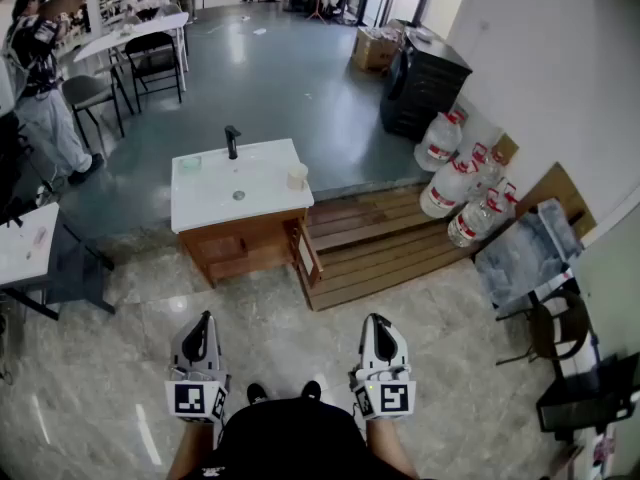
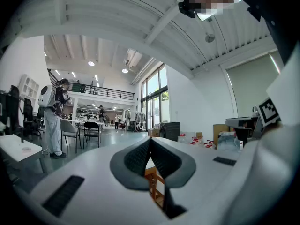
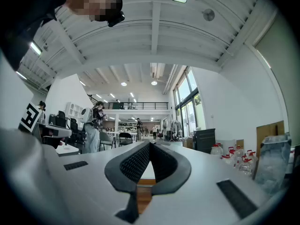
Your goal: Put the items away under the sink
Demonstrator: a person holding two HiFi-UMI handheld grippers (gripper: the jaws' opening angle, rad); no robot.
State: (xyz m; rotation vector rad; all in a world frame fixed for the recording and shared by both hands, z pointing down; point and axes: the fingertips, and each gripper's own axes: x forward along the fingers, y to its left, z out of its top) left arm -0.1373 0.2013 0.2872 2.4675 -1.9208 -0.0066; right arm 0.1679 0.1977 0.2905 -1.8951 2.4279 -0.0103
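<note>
At the bottom of the head view, the left gripper (image 1: 203,318) and the right gripper (image 1: 378,320) are held level side by side above the marble-patterned floor, both well short of the sink unit (image 1: 262,190) ahead. The unit's white top carries a black faucet (image 1: 232,140) at the back, a pale cup (image 1: 297,176) near its right edge and a small pale green thing (image 1: 190,164) at its left rear corner, too small to identify, perhaps a sponge. Below the top, the wooden cabinet door (image 1: 306,251) on the right stands swung open. A wooden platform (image 1: 385,236) lies just to the right of the unit, with water jugs (image 1: 455,180) against the wall and a black cabinet (image 1: 425,83) behind them. A person (image 1: 40,78) stands at far left. In the left gripper view, the left gripper (image 2: 150,140) has its dark ribbed pads meeting at the tips with nothing between them; brown wood of the cabinet shows through the gap below. In the right gripper view, the right gripper (image 3: 150,144) is likewise closed tip to tip and empty, with the white sink top and wood visible beyond, and the water jugs (image 3: 234,157) off to the right.
</note>
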